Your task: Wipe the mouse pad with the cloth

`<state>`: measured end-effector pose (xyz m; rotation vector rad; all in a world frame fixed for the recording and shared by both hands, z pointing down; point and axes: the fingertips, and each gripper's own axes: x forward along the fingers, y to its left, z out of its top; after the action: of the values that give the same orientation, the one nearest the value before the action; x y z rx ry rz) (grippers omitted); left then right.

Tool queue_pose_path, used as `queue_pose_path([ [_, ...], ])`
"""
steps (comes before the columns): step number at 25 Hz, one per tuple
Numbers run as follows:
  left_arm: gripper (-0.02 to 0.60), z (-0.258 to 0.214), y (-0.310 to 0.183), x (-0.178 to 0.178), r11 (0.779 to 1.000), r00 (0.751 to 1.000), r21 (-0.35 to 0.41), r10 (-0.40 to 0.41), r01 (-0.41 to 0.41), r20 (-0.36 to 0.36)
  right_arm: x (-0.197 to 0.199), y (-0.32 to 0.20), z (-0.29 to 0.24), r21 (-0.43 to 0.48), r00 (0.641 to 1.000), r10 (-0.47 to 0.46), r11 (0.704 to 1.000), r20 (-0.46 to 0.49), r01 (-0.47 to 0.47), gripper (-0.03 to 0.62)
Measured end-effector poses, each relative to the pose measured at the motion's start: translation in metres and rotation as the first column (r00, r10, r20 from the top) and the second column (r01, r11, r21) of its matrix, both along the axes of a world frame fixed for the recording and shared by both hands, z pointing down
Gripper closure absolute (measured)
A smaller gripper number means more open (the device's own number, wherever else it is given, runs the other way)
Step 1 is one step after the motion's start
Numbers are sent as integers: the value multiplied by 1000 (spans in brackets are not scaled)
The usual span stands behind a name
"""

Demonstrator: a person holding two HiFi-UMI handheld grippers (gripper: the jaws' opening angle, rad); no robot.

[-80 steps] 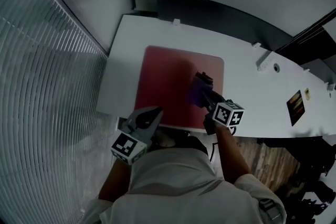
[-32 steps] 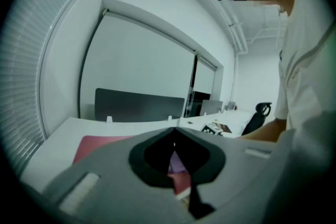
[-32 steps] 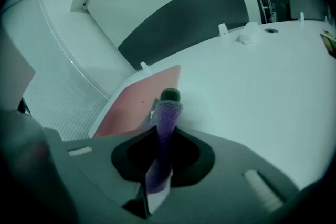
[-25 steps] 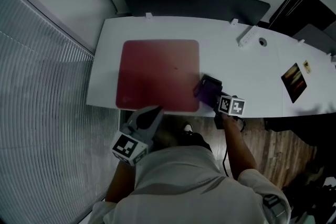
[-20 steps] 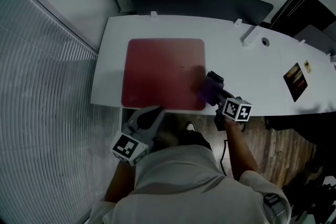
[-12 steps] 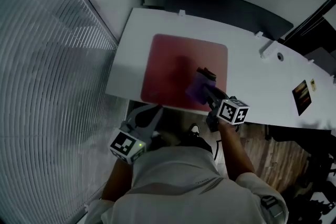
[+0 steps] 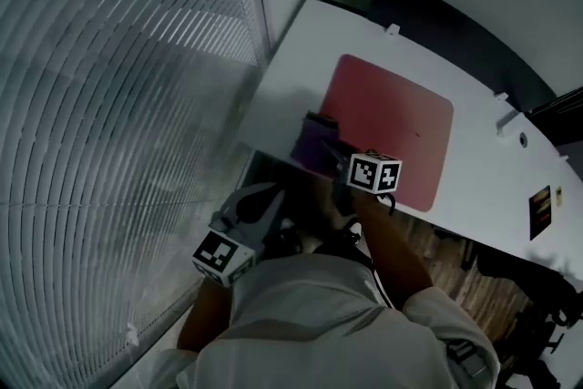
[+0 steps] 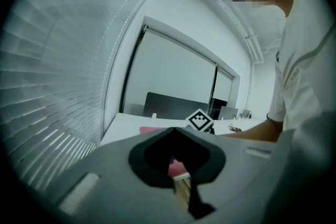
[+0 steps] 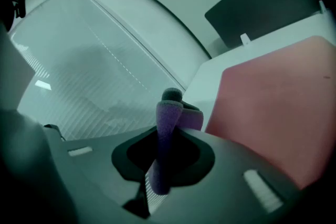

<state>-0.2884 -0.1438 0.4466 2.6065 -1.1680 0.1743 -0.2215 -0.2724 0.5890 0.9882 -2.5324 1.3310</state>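
Window blinds (image 7: 118, 105) flank the white surface (image 7: 293, 73) on the left. The right gripper (image 7: 328, 148) has its jaws clamped on the folded purple cloth (image 9: 168, 115), which sits on bare surface just off the red mouse pad (image 9: 278, 97). The pad lies wholly to the right of and ahead of these jaws, so I judge the wipe must sweep rightward. The left gripper (image 7: 260, 200), jaws together and empty, hangs off the surface, the farther of the two from the pad.

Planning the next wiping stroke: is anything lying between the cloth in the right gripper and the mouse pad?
Nothing visible does. The right gripper has its jaws shut on the purple cloth, which sits right at the edge of the mouse pad, and the pad's red surface lies bare.
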Motion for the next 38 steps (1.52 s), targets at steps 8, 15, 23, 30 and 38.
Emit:
queue_pose_path([
  [8, 581, 8, 8, -22, 999, 1000, -35, -15, 15, 6, -10, -1, 67, -146, 989, 3, 989, -151, -25, 546],
  [15, 581, 13, 2, 29, 997, 997, -18, 71, -71, 0, 64, 15, 87, -149, 970, 45, 985, -240, -82, 546],
  [23, 581, 13, 3, 116, 991, 991, -35, 130, -131, -16, 177, 39, 92, -156, 949, 92, 977, -302, -145, 546],
  [30, 581, 4, 7, 210, 980, 981, -26, 195, -195, -12, 281, 62, 91, -180, 939, 136, 963, -317, -200, 546],
  [38, 581, 0, 12, 289, 973, 973, -16, 231, -232, -18, 370, 91, 92, -178, 925, 164, 956, -342, -235, 546],
])
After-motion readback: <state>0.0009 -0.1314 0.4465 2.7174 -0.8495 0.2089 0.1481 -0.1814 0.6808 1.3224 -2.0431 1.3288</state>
